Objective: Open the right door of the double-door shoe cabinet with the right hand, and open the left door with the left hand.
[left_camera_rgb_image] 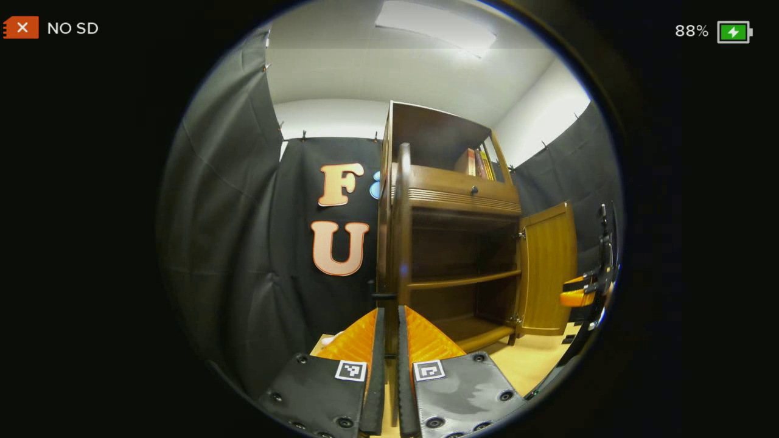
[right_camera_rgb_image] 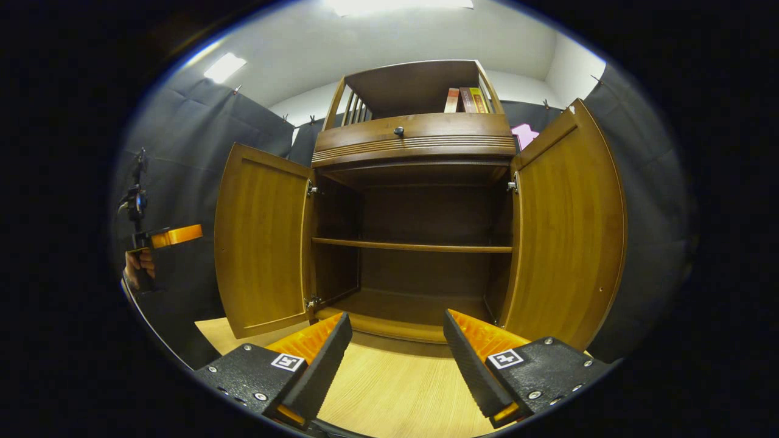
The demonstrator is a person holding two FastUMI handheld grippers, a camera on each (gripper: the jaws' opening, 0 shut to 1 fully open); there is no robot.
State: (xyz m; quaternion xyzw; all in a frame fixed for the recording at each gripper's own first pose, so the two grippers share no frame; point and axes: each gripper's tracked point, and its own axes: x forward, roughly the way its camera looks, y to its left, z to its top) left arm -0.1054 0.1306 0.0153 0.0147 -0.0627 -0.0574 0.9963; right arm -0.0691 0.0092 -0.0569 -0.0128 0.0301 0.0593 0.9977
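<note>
The shoe cabinet [right_camera_rgb_image: 414, 201] stands on a pale wooden floor [right_camera_rgb_image: 395, 389] in front of the black cloth wall, and both of its lower doors are swung wide open. In the right gripper view the left door [right_camera_rgb_image: 261, 243] hangs out to the left on its hinges and the right door [right_camera_rgb_image: 569, 231] out to the right, baring a dark interior crossed by one shelf [right_camera_rgb_image: 414, 246]. Above the opening runs a drawer front with a small dark knob [right_camera_rgb_image: 398, 131], and a few books [right_camera_rgb_image: 465, 100] stand in the open top compartment. The right gripper [right_camera_rgb_image: 398, 331] sits low before the opening, its jaws spread wide and grasping nothing. The left gripper [left_camera_rgb_image: 388, 316] is off beside the cabinet (its view catches the left door edge-on); its jaws are drawn nearly together with a narrow gap, and the door edge [left_camera_rgb_image: 403, 243] lines up with that gap, though whether they pinch it cannot be told. A hand [right_camera_rgb_image: 140, 263] holds that gripper at far left.
</note>
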